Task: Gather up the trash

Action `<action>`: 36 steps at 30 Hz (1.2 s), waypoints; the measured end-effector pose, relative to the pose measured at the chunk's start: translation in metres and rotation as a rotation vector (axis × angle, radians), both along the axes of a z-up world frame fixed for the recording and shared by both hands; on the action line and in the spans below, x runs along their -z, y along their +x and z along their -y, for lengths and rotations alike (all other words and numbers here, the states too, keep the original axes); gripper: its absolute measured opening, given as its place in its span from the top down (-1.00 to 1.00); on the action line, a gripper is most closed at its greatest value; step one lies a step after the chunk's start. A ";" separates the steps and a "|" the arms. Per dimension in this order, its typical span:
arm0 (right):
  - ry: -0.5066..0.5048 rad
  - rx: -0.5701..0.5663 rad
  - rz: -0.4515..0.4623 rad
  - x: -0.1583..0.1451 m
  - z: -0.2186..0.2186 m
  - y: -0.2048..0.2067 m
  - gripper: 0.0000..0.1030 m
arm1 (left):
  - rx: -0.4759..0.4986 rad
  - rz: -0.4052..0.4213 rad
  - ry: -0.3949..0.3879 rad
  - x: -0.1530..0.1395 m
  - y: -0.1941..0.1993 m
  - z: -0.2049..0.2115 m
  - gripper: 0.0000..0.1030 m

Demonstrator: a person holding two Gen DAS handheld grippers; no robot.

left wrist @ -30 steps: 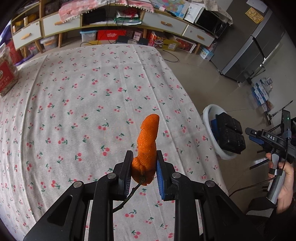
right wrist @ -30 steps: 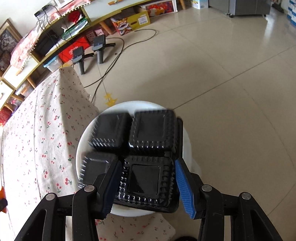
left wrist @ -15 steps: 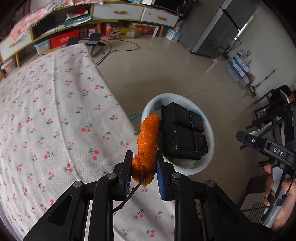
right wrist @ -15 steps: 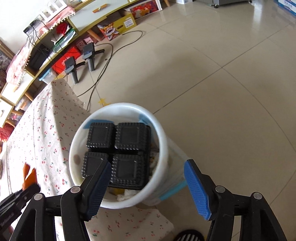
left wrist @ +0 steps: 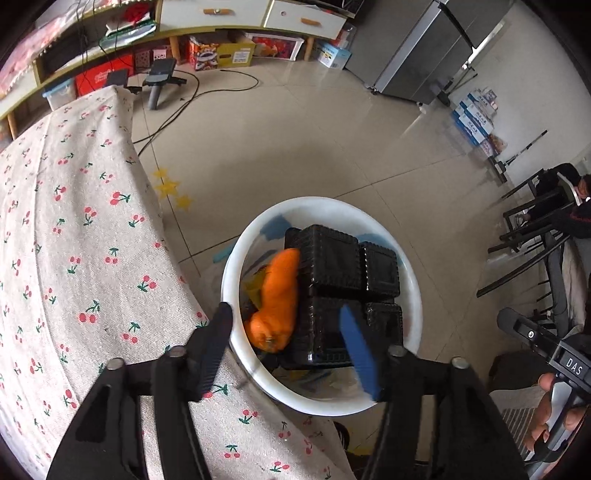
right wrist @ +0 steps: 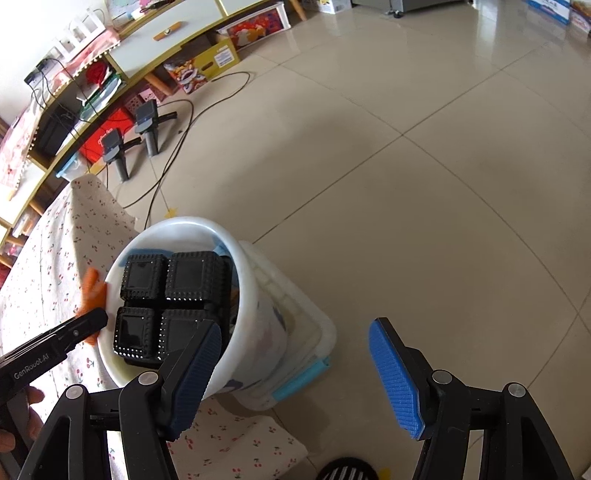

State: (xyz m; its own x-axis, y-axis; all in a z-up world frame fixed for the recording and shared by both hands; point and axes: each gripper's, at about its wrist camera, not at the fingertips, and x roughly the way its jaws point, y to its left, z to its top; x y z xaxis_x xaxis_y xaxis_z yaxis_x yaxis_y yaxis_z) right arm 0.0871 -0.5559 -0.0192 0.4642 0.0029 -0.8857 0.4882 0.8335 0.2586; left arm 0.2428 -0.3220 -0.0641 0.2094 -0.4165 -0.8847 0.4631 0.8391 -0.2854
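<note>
A white bin (left wrist: 321, 206) stands on the floor beside the table with the cherry-print cloth (left wrist: 74, 221). Inside it a black four-cell plastic tray (left wrist: 340, 280) stands tilted. My left gripper (left wrist: 288, 339) hangs over the bin with its jaws opening. An orange peel (left wrist: 277, 295) lies loose below them, against the tray, and no pad touches it. In the right wrist view the peel (right wrist: 92, 291) is a blur at the bin's (right wrist: 258, 295) left rim, next to the left gripper's tip. My right gripper (right wrist: 295, 373) is open and empty, drawn back to the right of the tray (right wrist: 173, 288).
The bin leans against a translucent box with a blue latch (right wrist: 306, 332). Two spare grippers on stands (right wrist: 147, 125) and cables lie on the tiled floor by the low cabinets (left wrist: 221, 11). A fridge (left wrist: 424, 48) stands at the back right, with chairs and a seated person (left wrist: 554, 210) on the right.
My left gripper swung from over the table to over the bin, then opened and let go of the orange peel. My right gripper released the black tray into the bin and drew back.
</note>
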 end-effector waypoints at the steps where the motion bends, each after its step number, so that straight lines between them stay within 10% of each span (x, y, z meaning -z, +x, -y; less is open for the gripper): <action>1: 0.000 -0.002 0.000 0.000 0.000 0.000 -0.39 | -0.008 0.020 0.009 -0.002 0.000 -0.002 -0.53; 15: -0.057 -0.109 0.008 -0.013 -0.038 -0.001 -0.42 | -0.144 0.094 0.073 -0.034 -0.033 -0.095 -0.96; 36: -0.241 -0.379 0.151 -0.061 -0.224 -0.063 -0.86 | -0.365 0.224 0.145 -0.076 -0.178 -0.281 -1.00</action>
State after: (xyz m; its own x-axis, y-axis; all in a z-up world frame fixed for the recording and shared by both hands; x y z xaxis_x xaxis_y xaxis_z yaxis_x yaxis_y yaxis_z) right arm 0.0238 -0.3317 0.0418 0.5940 0.0000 -0.8045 0.1098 0.9906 0.0810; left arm 0.0644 -0.0407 0.0119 0.5125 -0.1553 -0.8445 0.1664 0.9828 -0.0797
